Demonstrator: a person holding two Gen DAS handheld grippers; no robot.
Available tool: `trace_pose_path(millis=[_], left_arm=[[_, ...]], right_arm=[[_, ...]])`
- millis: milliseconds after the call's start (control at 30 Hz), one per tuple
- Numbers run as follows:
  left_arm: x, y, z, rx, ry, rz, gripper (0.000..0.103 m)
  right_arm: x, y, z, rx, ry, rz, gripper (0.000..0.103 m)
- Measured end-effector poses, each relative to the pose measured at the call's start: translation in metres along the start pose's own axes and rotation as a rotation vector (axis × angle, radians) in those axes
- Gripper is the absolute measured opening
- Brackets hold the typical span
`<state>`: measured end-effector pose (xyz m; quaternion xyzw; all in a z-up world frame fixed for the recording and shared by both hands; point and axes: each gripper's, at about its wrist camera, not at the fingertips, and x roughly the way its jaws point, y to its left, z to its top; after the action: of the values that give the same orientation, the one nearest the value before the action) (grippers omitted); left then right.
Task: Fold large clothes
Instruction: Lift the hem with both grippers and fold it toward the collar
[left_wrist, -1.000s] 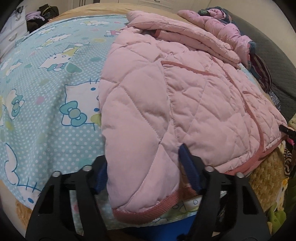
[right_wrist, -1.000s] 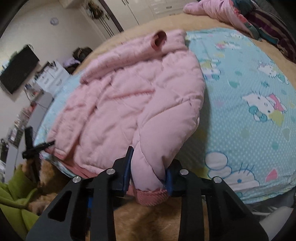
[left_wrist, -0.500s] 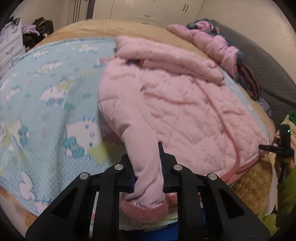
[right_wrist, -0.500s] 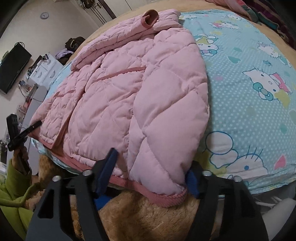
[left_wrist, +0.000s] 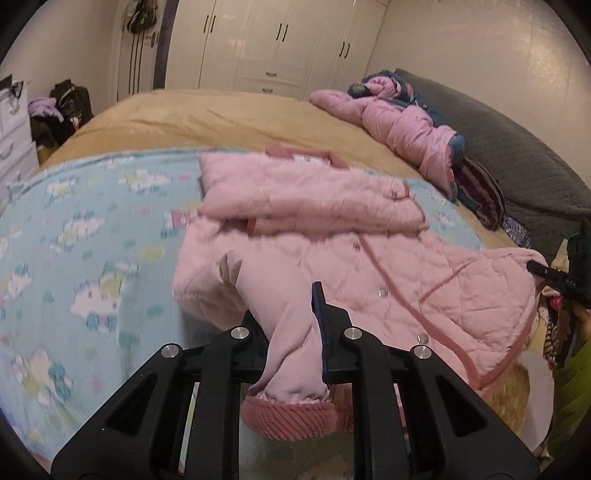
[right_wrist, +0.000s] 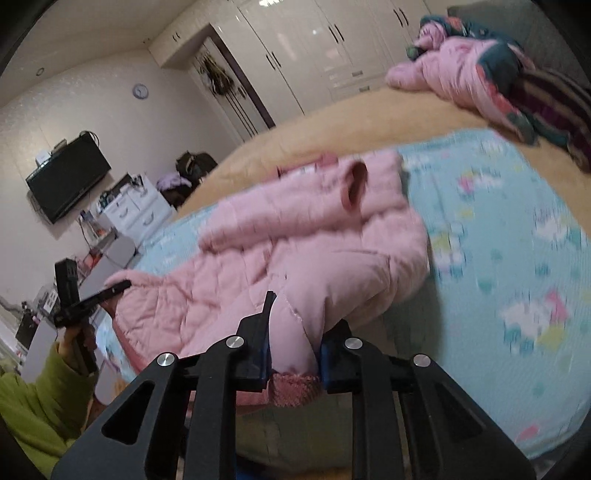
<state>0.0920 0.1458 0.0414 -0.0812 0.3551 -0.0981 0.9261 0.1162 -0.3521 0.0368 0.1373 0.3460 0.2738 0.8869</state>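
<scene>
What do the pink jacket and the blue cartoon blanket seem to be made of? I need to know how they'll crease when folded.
Pink jacket: seemingly a padded, quilted synthetic shell with a matte finish, judging by its stitched diamond puffs; its hem band looks like ribbed knit.
Blue cartoon blanket: probably thin woven or knit cloth, matte and lying flat; blur hides the weave.

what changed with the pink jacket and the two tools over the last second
The left tool closed on the bottom hem of the pink jacket, which had lain loose between its open jaws. The right tool let go, opened and closed again on its hem corner. Both lifted, raising the near edge off the blue blanket. The collar end and the clothes pile stayed put.
</scene>
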Motion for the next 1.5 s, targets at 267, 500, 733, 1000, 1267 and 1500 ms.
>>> trace_pose_path(millis=[267, 500, 733, 1000, 1267, 1500], left_arm=[[0.007, 0.012, 0.046, -0.024, -0.06, 0.01, 0.009], [0.017, 0.034, 0.078, -0.075, -0.102, 0.032, 0.009], [0.032, 0.044, 0.118, -0.096, -0.136, 0.064, 0.009], [0.069, 0.05, 0.156, -0.09, -0.124, 0.114, 0.009], [0.118, 0.059, 0.184, -0.086, -0.07, 0.169, 0.009], [0.152, 0.066, 0.193, -0.081, -0.029, 0.194, 0.009]], right_arm=[[0.021, -0.008, 0.06, 0.042, -0.094, 0.035, 0.017], [0.036, -0.02, 0.105, 0.067, -0.147, 0.026, 0.017], [0.065, -0.037, 0.148, 0.091, -0.175, -0.014, 0.017], [0.107, -0.06, 0.184, 0.128, -0.147, -0.075, 0.017], [0.156, -0.082, 0.209, 0.157, -0.084, -0.139, 0.017], [0.19, -0.098, 0.217, 0.176, -0.037, -0.174, 0.017]])
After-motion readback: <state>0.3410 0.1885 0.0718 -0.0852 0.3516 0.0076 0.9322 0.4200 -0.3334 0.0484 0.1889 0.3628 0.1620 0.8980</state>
